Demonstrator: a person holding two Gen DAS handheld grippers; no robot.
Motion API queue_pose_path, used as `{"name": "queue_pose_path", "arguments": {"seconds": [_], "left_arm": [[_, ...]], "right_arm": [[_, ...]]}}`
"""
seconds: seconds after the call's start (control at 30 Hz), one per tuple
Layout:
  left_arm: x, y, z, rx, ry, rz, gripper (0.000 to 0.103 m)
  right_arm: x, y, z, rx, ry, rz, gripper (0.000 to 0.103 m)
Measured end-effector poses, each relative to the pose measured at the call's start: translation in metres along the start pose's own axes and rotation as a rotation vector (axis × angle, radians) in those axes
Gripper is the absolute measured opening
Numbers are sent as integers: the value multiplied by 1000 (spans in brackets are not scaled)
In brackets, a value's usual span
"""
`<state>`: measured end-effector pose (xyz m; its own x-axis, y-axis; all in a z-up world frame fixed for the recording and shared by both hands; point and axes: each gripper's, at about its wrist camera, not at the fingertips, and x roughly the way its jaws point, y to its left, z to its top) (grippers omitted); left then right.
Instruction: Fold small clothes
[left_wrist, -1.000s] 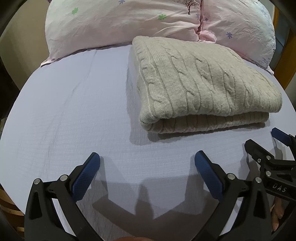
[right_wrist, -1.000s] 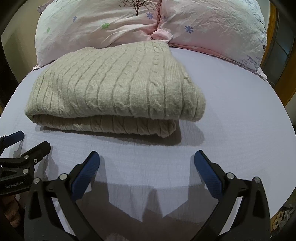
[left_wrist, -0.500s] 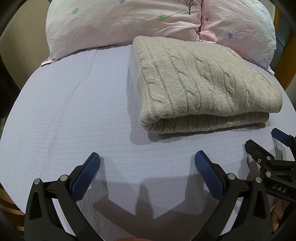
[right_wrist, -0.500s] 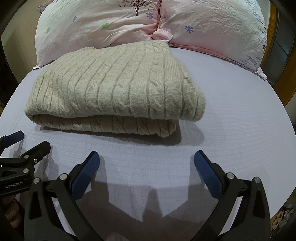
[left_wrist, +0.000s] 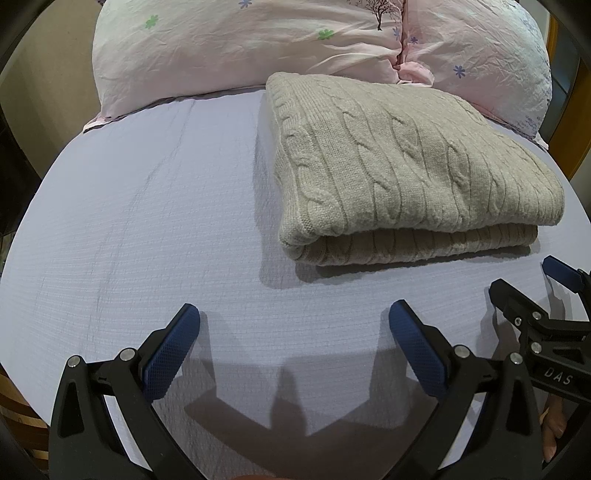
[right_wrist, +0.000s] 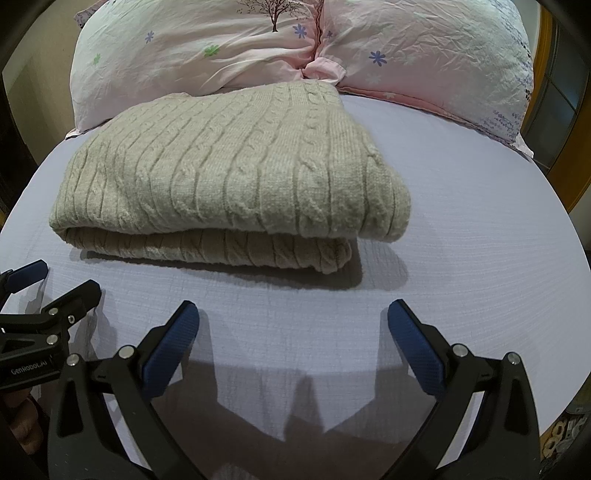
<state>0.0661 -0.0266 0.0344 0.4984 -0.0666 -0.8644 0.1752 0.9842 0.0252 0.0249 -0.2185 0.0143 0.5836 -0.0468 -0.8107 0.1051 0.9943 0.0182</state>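
A beige cable-knit sweater (left_wrist: 406, 173) lies folded in a thick rectangle on the lavender bed sheet (left_wrist: 147, 221), its far edge against the pillows. It also shows in the right wrist view (right_wrist: 229, 177). My left gripper (left_wrist: 293, 325) is open and empty, hovering over bare sheet in front of and left of the sweater. My right gripper (right_wrist: 293, 325) is open and empty, in front of the sweater's right end. Each gripper shows at the edge of the other's view: the right one (left_wrist: 532, 288), the left one (right_wrist: 48, 280).
Two pink floral pillows (right_wrist: 207, 55) (right_wrist: 436, 62) lie across the head of the bed behind the sweater. A wooden frame (right_wrist: 546, 48) shows at the far right. The sheet (right_wrist: 461, 229) stretches out on both sides of the sweater.
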Motion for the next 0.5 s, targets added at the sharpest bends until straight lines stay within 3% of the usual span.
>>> {"name": "queue_pose_path", "arguments": {"seconds": [0.5], "left_arm": [[0,1,0,2,0,-1,102]], "right_arm": [[0,0,0,-2,0,1,101]]}}
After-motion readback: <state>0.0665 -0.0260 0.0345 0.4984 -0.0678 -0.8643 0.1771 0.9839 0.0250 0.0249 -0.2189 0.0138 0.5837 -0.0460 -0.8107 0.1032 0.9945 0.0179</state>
